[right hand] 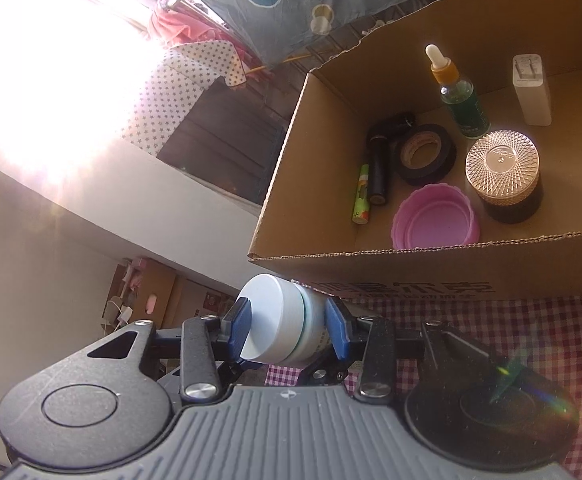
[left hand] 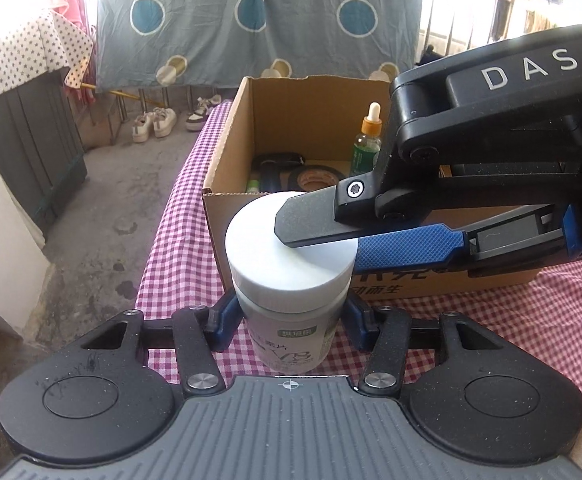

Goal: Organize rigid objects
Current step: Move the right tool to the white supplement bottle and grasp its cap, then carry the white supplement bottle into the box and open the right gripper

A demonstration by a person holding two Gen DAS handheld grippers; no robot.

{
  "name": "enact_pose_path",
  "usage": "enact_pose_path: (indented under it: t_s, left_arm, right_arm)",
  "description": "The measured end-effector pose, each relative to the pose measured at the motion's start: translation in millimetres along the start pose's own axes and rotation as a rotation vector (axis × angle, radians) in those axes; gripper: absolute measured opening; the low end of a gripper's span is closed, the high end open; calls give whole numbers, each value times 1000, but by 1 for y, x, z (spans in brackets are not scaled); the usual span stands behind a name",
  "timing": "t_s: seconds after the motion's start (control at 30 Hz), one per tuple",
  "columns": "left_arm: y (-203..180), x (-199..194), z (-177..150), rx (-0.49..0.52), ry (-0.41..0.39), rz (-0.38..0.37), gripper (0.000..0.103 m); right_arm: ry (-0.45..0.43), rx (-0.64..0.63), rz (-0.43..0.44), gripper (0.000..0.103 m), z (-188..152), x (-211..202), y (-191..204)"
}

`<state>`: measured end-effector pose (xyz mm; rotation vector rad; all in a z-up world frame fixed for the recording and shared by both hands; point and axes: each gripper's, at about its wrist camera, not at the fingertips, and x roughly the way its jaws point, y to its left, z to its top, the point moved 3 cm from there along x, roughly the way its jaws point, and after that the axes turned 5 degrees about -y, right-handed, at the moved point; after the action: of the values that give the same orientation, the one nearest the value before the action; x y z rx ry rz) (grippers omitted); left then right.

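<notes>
A white pill bottle with a wide white cap stands on the checked cloth, just in front of an open cardboard box. My left gripper is shut on the bottle's body below the cap. My right gripper comes in from the right and is shut on the same bottle, one finger across the cap top, the other at its far side. Its upper finger lies over the cap in the left wrist view.
The box holds a dropper bottle, a black tape roll, a pink lid, a faceted-lid jar, a white charger, a black cylinder and a small green tube. The table edge drops off to the left.
</notes>
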<state>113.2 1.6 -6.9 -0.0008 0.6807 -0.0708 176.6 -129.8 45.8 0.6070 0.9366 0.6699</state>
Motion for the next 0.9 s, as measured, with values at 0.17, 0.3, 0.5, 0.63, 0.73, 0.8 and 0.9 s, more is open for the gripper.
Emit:
enact_pose_path:
  t_s: [0.17, 0.3, 0.5, 0.63, 0.73, 0.8, 0.9]
  left_arm:
    - [-7, -15, 5, 18, -24, 14, 52]
    - [-17, -28, 8, 29, -43, 21, 52]
    - [-28, -42, 16, 50, -75, 29, 52]
    - [-35, -52, 24, 65, -106, 30, 53]
    - [-41, -59, 30, 82, -137, 35, 53]
    - [-45, -62, 34, 88, -154, 34, 53]
    - [-52, -66, 39, 98, -171, 26, 53]
  right_arm:
    - [-24, -9, 27, 44, -2, -17, 9]
    - [-42, -22, 42, 44, -3, -30, 15]
    - [-77, -37, 66, 45, -3, -51, 24]
    - [-108, -53, 85, 45, 1, -67, 32]
    - [-133, -68, 98, 45, 4, -79, 36]
    - [-153, -76, 103, 45, 7, -87, 38]
    - [-180, -80, 109, 45, 11, -97, 39]
